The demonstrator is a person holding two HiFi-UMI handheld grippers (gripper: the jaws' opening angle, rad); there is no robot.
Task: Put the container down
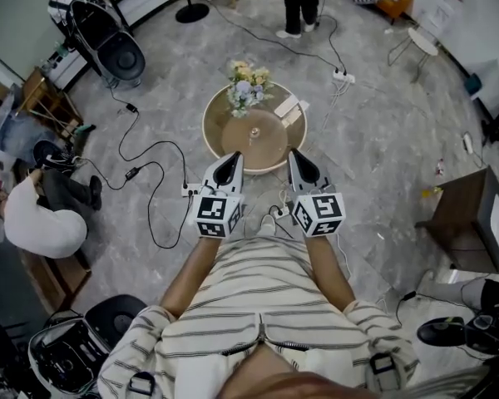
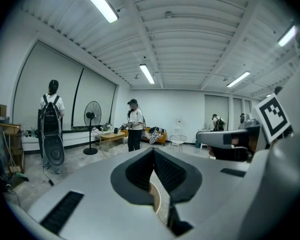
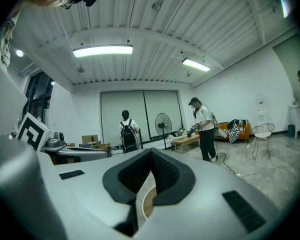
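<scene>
A round wooden table (image 1: 233, 135) stands on the floor ahead of me. It carries a bunch of flowers (image 1: 248, 86), a small pale object (image 1: 254, 131) near its middle and a light box (image 1: 287, 106) at the right. No container is in either gripper. My left gripper (image 1: 233, 158) hangs over the table's near left edge, its jaws shut and empty. My right gripper (image 1: 296, 156) hovers over the near right edge, also shut with nothing in it. In the left gripper view the left gripper (image 2: 154, 151) has its pads together; the right gripper (image 3: 151, 154) does too in its own view.
Cables and a power strip (image 1: 343, 77) lie on the floor around the table. A person (image 1: 33, 214) sits at the left, another person (image 1: 303, 2) stands beyond the table. A dark side table (image 1: 461, 214) is at the right, a fan base (image 1: 191, 11) at the back.
</scene>
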